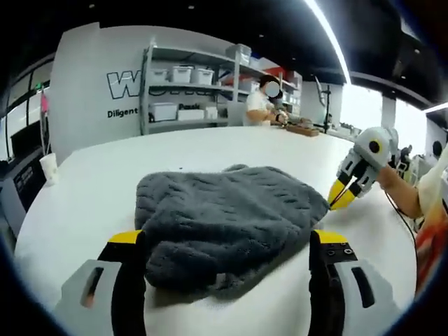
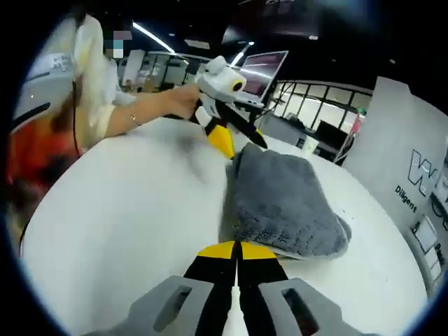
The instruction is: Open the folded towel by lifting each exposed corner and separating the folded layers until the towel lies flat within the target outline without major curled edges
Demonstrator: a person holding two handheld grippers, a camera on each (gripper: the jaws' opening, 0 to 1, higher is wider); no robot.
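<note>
- Your towel lies folded in a thick grey bundle on the white table, well in from its edges, with no layer opened yet; I can't make out a target outline on the tabletop.
- Your left gripper stands wide — its two jaws straddle the near edge of the towel, one on each side, holding nothing.
- Your right gripper has its jaws pressed together with nothing between them. In the left gripper view its yellow tips sit at the towel's right-hand corner, touching it or just beside it — I can't tell which.
- From the right gripper view, the towel's long axis runs away from your right tool towards the left one, a little to the right of its line.
- Judging by this, the right gripper is nearer to an exposed corner, so it would have to spread its jaws before it could take hold.
</note>
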